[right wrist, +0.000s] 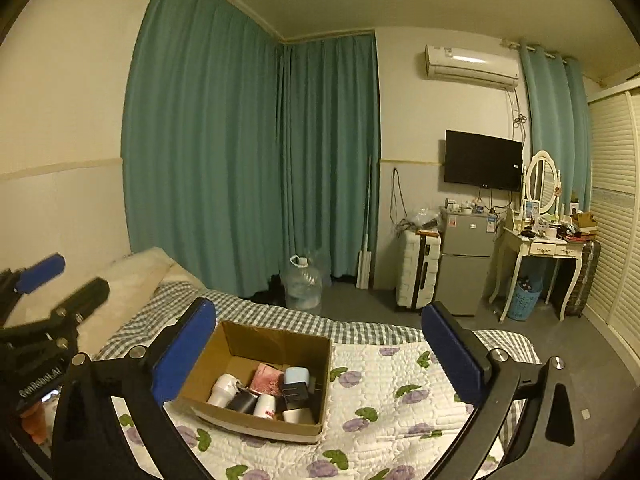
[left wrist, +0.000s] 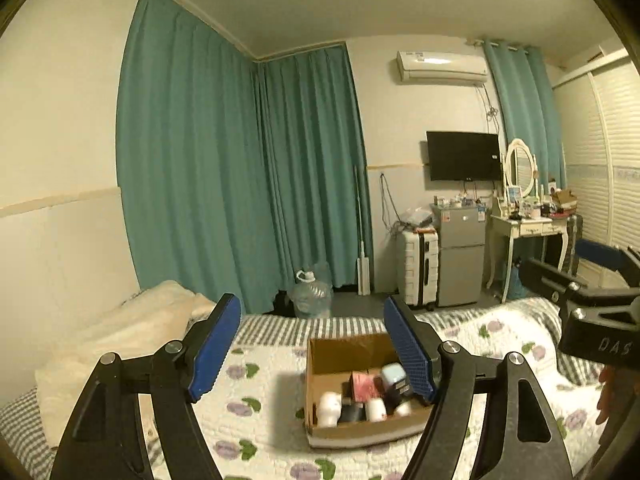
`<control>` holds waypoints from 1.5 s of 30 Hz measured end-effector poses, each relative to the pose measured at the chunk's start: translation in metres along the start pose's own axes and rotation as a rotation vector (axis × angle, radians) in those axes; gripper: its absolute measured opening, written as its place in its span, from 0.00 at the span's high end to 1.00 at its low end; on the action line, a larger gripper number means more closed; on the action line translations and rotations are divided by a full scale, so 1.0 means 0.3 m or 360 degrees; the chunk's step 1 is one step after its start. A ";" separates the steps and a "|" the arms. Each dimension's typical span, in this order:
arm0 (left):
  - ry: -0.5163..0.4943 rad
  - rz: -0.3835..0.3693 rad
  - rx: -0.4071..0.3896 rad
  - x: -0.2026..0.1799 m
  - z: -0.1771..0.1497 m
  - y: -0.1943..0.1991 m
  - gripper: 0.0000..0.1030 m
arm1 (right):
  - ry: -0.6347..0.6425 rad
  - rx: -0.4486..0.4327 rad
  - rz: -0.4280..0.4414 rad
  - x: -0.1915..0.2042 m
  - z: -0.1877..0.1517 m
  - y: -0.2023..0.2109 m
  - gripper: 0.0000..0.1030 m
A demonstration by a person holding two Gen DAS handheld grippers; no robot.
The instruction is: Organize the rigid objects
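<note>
An open cardboard box (left wrist: 320, 364) (right wrist: 240, 344) sits on the flowered quilt of a bed. It holds several small rigid items: white bottles (right wrist: 226, 390), a black container (right wrist: 243, 403), a pink packet (right wrist: 267, 379) and a pale blue case (right wrist: 296, 376). My left gripper (left wrist: 314, 344) is open and empty, raised above the box's near side. My right gripper (right wrist: 320, 350) is open and empty, held above and in front of the box. The right gripper also shows at the right edge of the left wrist view (left wrist: 592, 276). The left gripper shows at the left edge of the right wrist view (right wrist: 44, 296).
A cream blanket (left wrist: 120, 340) lies on the bed's left side. Beyond the bed stand a water jug (right wrist: 302, 284), a white suitcase (right wrist: 416, 272), a small fridge (right wrist: 466, 256), a dressing table (right wrist: 544, 240) and teal curtains (right wrist: 240, 140).
</note>
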State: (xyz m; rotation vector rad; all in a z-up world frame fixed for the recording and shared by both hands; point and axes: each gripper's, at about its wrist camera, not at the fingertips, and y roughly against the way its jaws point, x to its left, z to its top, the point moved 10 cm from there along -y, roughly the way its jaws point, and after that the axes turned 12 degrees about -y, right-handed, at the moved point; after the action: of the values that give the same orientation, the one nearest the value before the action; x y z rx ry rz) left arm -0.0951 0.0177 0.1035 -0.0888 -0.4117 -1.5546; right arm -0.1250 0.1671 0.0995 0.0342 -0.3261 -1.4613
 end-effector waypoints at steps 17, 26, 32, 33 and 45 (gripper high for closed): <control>0.0077 0.0003 0.0242 -0.062 -0.341 -0.127 0.25 | -0.0054 0.0179 -0.0051 -0.086 -0.372 -0.194 0.00; 0.0068 0.0005 0.0271 -0.068 -0.375 -0.115 0.25 | -0.0017 0.0202 -0.0063 -0.075 -0.409 -0.199 0.00; 0.0074 -0.0022 0.0292 -0.075 -0.381 -0.121 0.25 | -0.0021 0.0209 -0.0066 -0.077 -0.409 -0.198 0.00; 0.0075 -0.0022 0.0296 -0.076 -0.382 -0.125 0.25 | -0.0020 0.0212 -0.0064 -0.076 -0.408 -0.198 0.00; 0.0064 -0.0019 0.0309 -0.082 -0.388 -0.125 0.25 | 0.0000 0.0252 -0.0072 -0.064 -0.432 -0.212 0.00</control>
State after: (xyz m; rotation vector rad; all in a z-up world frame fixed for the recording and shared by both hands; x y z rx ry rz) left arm -0.1077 0.0038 -0.0198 0.0950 -0.5297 -1.5180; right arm -0.1571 0.1560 -0.0419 0.1703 -0.4428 -1.4775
